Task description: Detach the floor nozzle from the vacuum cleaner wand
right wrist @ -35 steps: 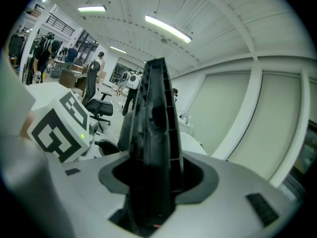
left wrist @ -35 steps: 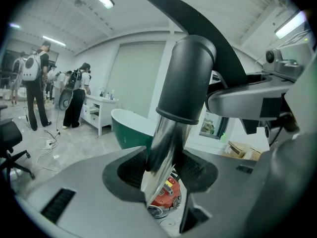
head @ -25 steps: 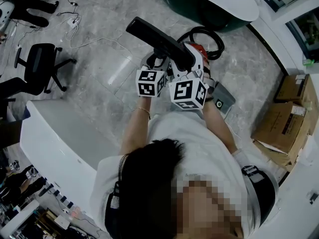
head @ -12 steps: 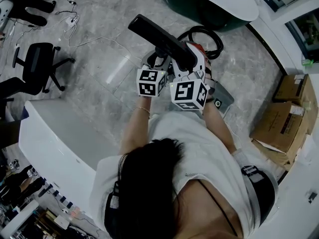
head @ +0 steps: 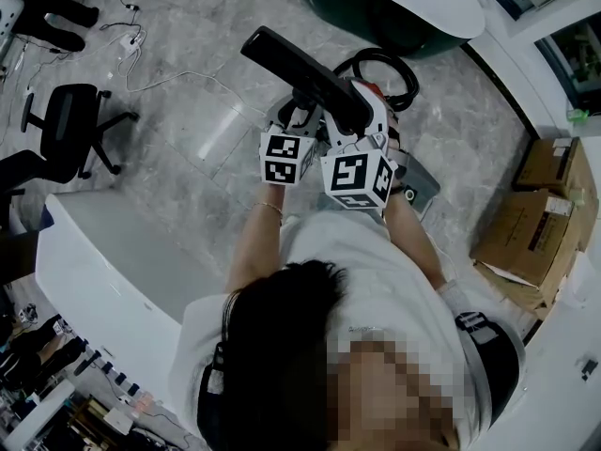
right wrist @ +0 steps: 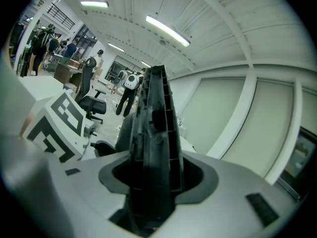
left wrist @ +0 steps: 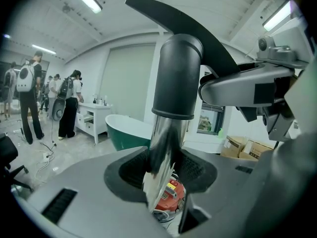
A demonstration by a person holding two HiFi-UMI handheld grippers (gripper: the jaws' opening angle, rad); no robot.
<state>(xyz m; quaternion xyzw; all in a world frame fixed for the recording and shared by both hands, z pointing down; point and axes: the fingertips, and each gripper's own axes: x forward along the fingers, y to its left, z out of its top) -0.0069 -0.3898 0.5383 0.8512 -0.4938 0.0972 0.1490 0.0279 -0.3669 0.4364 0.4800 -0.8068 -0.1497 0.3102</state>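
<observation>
Held up over the floor is the black floor nozzle (head: 299, 67), its round neck (left wrist: 177, 78) sleeved over the chrome wand (left wrist: 162, 148). My left gripper (left wrist: 166, 171) has the wand between its pads, just under the neck; its jaws have just been closing and they press on the tube. In the right gripper view the nozzle's ribbed underside (right wrist: 156, 133) stands upright between the pads of my right gripper (right wrist: 154, 185), which is shut on it. In the head view the two marker cubes (head: 285, 158) (head: 357, 178) sit side by side, almost touching, below the nozzle.
The red vacuum canister (head: 374, 97) with its black hose (head: 390, 69) stands on the floor under the grippers. A green bathtub (head: 394, 7) lies beyond, with cardboard boxes (head: 540, 224) at right, an office chair (head: 70, 125) and floor cables (head: 141, 54) at left, and a white counter (head: 113, 261) near left.
The left gripper's cube has rolled slightly. The nozzle, the wand and the right gripper stay where they were.
</observation>
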